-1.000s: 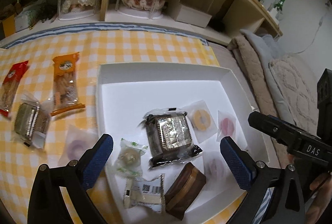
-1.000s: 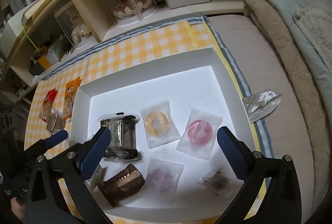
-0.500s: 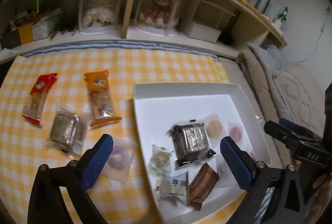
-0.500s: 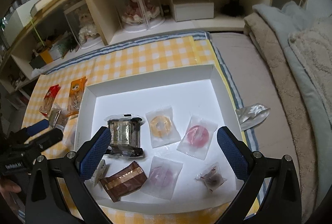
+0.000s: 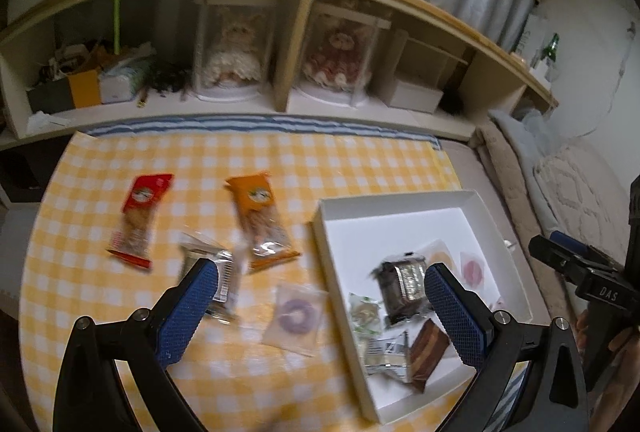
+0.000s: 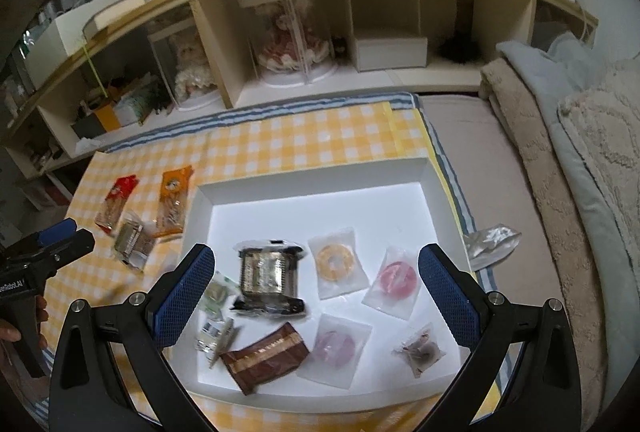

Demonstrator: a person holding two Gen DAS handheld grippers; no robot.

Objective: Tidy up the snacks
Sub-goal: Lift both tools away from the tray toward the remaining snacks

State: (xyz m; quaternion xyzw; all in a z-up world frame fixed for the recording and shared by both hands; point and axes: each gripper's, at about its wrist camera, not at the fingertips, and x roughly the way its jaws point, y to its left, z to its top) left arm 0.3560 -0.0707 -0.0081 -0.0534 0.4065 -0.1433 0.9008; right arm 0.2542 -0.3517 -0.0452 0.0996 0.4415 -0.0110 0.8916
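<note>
Covering most of your working area, the yellow checked cloth (image 5: 320, 160) lies flat with the white box (image 6: 424, 172) resting on its right part. Your left gripper (image 5: 320, 308) hangs above the cloth with its blue-padded fingers (image 5: 188, 308) spread wide and nothing between them; your right gripper (image 6: 316, 292) hangs above the box, its fingers (image 6: 448, 296) equally wide apart and touching nothing.

Inside the box you have the silver foil pack (image 6: 268, 272) near the middle, the brown wrapped bar (image 6: 266, 358) in front of it, and four clear sachets: a yellow ring (image 6: 336, 262), a pink ring (image 6: 396, 278), a purple ring (image 6: 334, 348) and a small dark sweet (image 6: 420, 348). Two small wrapped pieces (image 6: 216, 296) lie at the box's left wall.

Out on the cloth, left of the box, you can see the orange packet (image 5: 260, 220) and the red packet (image 5: 140, 220) side by side, a second foil pack (image 5: 224, 272) just in front of them and partly behind your left finger, and a loose purple ring sachet (image 5: 298, 314) lying between your left fingers, close to the box's left wall. A crumpled silver wrapper (image 6: 492, 242) lies off the cloth's right edge.
</note>
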